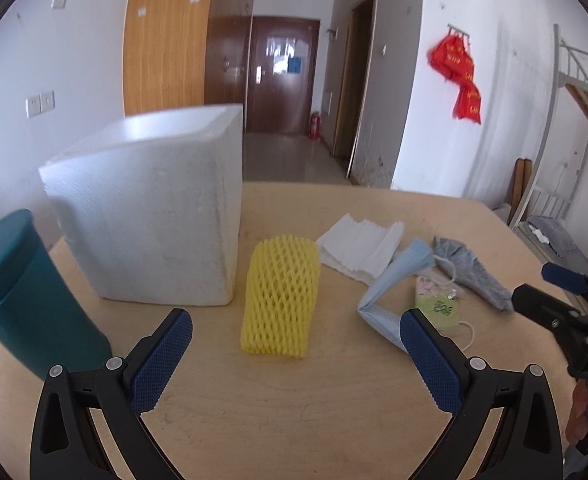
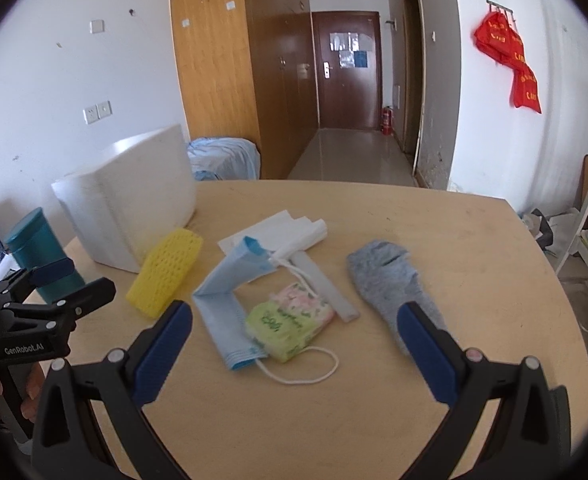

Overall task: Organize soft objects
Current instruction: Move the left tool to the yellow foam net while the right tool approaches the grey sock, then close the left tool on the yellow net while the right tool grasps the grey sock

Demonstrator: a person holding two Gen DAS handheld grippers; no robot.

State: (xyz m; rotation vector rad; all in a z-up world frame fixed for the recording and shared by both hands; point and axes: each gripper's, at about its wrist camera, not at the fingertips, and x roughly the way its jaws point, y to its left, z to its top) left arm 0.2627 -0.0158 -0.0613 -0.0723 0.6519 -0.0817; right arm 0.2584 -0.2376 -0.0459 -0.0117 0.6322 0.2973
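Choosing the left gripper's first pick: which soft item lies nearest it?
The yellow foam net, straight ahead between its open fingers; mask, tissue pack and sock sit farther right.

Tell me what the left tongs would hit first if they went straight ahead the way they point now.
Most likely the yellow foam net sleeve, which lies on the table centred between the open left tongs; behind it stands the white foam box, slightly left, though depth is uncertain.

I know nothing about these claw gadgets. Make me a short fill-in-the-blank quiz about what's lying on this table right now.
1. The foam net sleeve beside the white foam box is coloured ____.
2. The grey sock lies on the wooden ____.
3. The tissue packet rests on the blue face ____.
4. Both the left claw and the right claw are ____ and hold nothing.

Missing words: yellow; table; mask; open
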